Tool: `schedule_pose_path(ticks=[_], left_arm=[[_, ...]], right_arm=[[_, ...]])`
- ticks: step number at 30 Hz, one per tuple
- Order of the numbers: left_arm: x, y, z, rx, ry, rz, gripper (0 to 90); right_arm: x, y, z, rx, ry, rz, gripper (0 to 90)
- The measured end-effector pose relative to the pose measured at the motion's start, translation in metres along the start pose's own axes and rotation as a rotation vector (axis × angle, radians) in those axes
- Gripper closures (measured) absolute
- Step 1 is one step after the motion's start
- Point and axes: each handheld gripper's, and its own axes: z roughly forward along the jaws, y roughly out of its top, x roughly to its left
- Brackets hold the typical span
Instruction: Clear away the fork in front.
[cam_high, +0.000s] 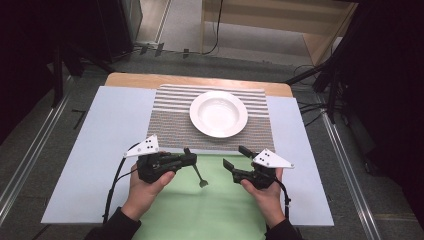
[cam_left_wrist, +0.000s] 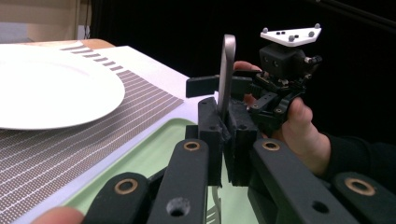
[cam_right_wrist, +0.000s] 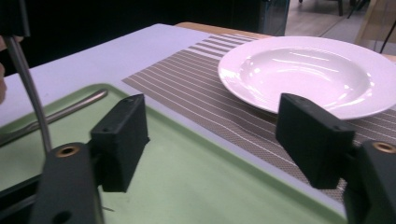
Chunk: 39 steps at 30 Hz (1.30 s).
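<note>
In the high view, a metal fork (cam_high: 196, 172) is seen pinched by its handle in the left gripper (cam_high: 189, 159), its tines hanging down over the smooth green tray (cam_high: 210, 210); the right gripper (cam_high: 236, 157) is held just across from it with its jaws spread and nothing between them. Beyond both tools a round, glossy white plate (cam_high: 218, 114) is set on a woven, striped placemat (cam_high: 170, 120), itself laid on a pale sheet that covers the table. In the left gripper view, the flat, brushed handle of the fork (cam_left_wrist: 227, 74) is seen rising upright from between the pressed-together black jaws, with the tines (partly hidden) below them; directly behind it the right gripper (cam_left_wrist: 205, 86) is held in a hand (cam_left_wrist: 301, 133), and the plate (cam_left_wrist: 56, 86) lies off to the left. In the right gripper view, the blocky matte pads are seen well apart over the tray (cam_right_wrist: 196, 182), the fork's thin shaft (cam_right_wrist: 28, 88) curving down at far left, the plate (cam_right_wrist: 303, 70) ahead.
</note>
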Motion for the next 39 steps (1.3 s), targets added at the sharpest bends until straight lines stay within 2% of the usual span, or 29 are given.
schedule_pose_path(ticks=[1, 3, 5, 7, 8, 11, 13, 17, 22, 24, 26, 28, 30, 31, 39], left_arm=[[0.001, 0.0, -0.001, -0.002, 0.001, -0.009, 85.9], [0.003, 0.001, -0.003, -0.006, -0.008, -0.026, 85.9], [0.004, 0.001, -0.005, -0.01, -0.007, -0.028, 85.9], [0.005, 0.001, -0.007, -0.012, -0.01, -0.028, 85.9], [0.005, 0.001, -0.008, -0.013, -0.011, -0.025, 85.9], [0.005, 0.001, -0.01, -0.018, -0.002, -0.024, 85.9], [0.005, 0.001, -0.013, -0.019, 0.0, -0.028, 85.9], [0.008, 0.001, -0.018, -0.024, -0.002, -0.041, 85.9], [0.009, 0.001, -0.024, -0.029, 0.009, -0.042, 85.9], [0.009, 0.002, -0.027, -0.029, 0.009, -0.052, 85.9], [0.009, 0.001, -0.029, -0.034, 0.004, -0.057, 85.9], [0.01, 0.001, -0.032, -0.035, 0.002, -0.051, 85.9], [0.01, 0.0, -0.034, -0.036, -0.007, -0.064, 85.9], [0.01, 0.0, -0.036, -0.035, 0.002, -0.061, 85.9], [0.011, -0.001, -0.043, -0.028, 0.009, -0.078, 85.9]], right_arm=[[-0.002, 0.0, -0.001, 0.003, -0.006, 0.008, 16.0], [-0.006, 0.0, -0.004, -0.005, -0.025, 0.014, 15.8], [-0.008, -0.001, -0.007, -0.012, -0.049, 0.013, 15.7], [-0.011, -0.001, -0.011, -0.025, -0.06, 0.014, 9.0], [-0.013, -0.001, -0.012, -0.032, -0.066, 0.015, 8.4], [-0.017, -0.002, -0.018, -0.051, -0.122, 0.015, 8.3], [-0.022, -0.002, -0.021, -0.058, -0.152, 0.019, 0.0], [-0.03, -0.004, -0.03, -0.078, -0.199, 0.027, 0.0], [-0.038, -0.008, -0.038, -0.076, -0.223, 0.024, 0.0], [-0.042, -0.01, -0.042, -0.08, -0.251, 0.016, 0.0], [-0.048, -0.012, -0.047, -0.082, -0.243, 0.021, 0.0], [-0.052, -0.014, -0.051, -0.089, -0.269, 0.025, 0.0], [-0.056, -0.016, -0.055, -0.091, -0.287, 0.019, 0.0], [-0.057, -0.017, -0.058, -0.09, -0.296, 0.026, 0.0], [-0.069, -0.025, -0.074, -0.099, -0.31, 0.045, 0.0]])
